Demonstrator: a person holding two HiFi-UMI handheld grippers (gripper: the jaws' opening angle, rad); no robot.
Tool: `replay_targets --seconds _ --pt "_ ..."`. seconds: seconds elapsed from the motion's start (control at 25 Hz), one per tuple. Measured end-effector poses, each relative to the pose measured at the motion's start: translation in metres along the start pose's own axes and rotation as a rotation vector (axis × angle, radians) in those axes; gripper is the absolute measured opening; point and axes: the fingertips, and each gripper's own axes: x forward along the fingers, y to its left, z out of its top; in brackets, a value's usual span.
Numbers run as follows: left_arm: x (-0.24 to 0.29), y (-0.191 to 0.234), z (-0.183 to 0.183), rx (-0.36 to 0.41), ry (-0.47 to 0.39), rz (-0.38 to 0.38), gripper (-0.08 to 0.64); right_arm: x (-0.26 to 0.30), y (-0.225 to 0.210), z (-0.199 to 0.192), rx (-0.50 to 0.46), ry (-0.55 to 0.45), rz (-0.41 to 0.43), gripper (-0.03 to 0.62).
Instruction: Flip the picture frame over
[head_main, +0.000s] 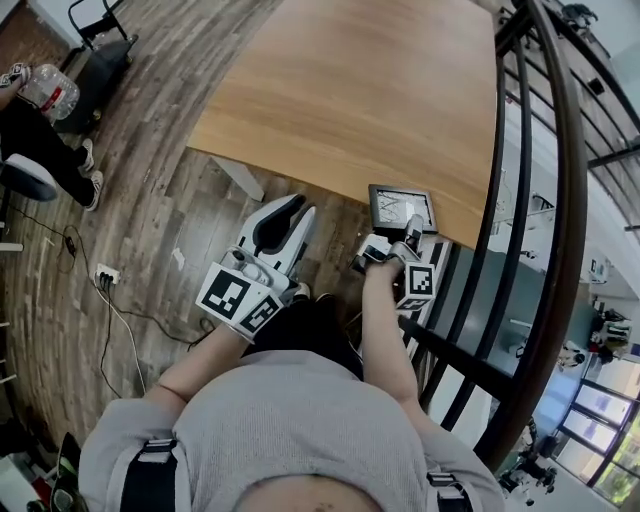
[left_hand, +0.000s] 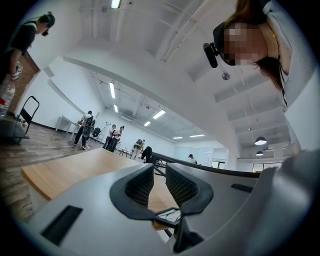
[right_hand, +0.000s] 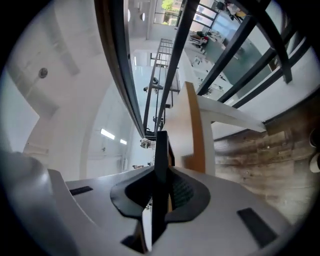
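Pinching picture frame (right_hand: 161, 150) edge-on in right tool (right_hand: 160, 192), its face visible only from head view, left tool (left_hand: 159, 184) spread

The light wooden tabletop (head_main: 350, 90) stands over a plank floor (head_main: 130, 220). Only the picture frame (head_main: 402, 208) is at its near edge, beside the railing (head_main: 557, 200); whether it rests there I cannot tell.

Grey top (head_main: 270, 420), black shoulder straps (head_main: 150, 478); left gripper (head_main: 296, 212) and right gripper (head_main: 410, 232) white-bodied

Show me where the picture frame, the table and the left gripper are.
picture frame (head_main: 402, 207), head view, its front face
table (head_main: 350, 90), head view, bare wooden top
left gripper (left_hand: 159, 168), left gripper view, gap between its fingers
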Motion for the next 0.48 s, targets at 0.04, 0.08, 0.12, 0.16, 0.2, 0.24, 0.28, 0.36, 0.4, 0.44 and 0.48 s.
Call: replay_targets --seconds 0.04,0.08,0.12,0.16,0.2,0.24,0.28,0.36,0.4,0.44,0.48 --pt "0.000 -0.001 -0.002 -0.002 0.001 -0.001 0.080 -0.002 -0.008 0.000 -0.004 -0.002 -0.013 0.071" --pt "0.000 -0.002 -0.003 -0.004 0.002 -0.001 0.080 -0.003 -0.014 0.000 -0.009 -0.001 -0.018 0.071" --pt "0.000 -0.003 -0.004 -0.005 0.004 -0.002 0.080 -0.004 -0.020 0.000 -0.009 -0.002 -0.018 0.071" --pt "0.001 -0.003 -0.005 -0.005 0.005 -0.003 0.080 -0.006 -0.025 -0.001 -0.005 -0.004 -0.019 0.071" --pt "0.001 -0.004 -0.006 -0.004 0.008 -0.005 0.080 -0.006 -0.030 -0.002 -0.002 -0.007 -0.027 0.071" --pt "0.001 -0.004 -0.006 -0.003 0.011 -0.007 0.080 -0.007 -0.034 -0.004 -0.006 -0.008 -0.043 0.071" --pt "0.001 -0.004 -0.006 -0.003 0.013 -0.008 0.080 -0.007 -0.039 -0.006 -0.014 -0.009 -0.063 0.071" --pt "0.001 -0.005 -0.006 -0.003 0.015 -0.011 0.080 -0.007 -0.049 -0.011 -0.018 -0.011 -0.102 0.071" --pt "0.001 -0.006 -0.006 -0.003 0.017 -0.012 0.080 -0.006 -0.052 -0.013 -0.010 -0.014 -0.114 0.071" --pt "0.001 -0.007 -0.006 -0.002 0.019 -0.014 0.080 -0.006 -0.054 -0.015 -0.001 -0.019 -0.124 0.071" --pt "0.000 -0.007 -0.006 -0.001 0.021 -0.015 0.080 -0.005 -0.054 -0.017 0.007 -0.023 -0.133 0.071"
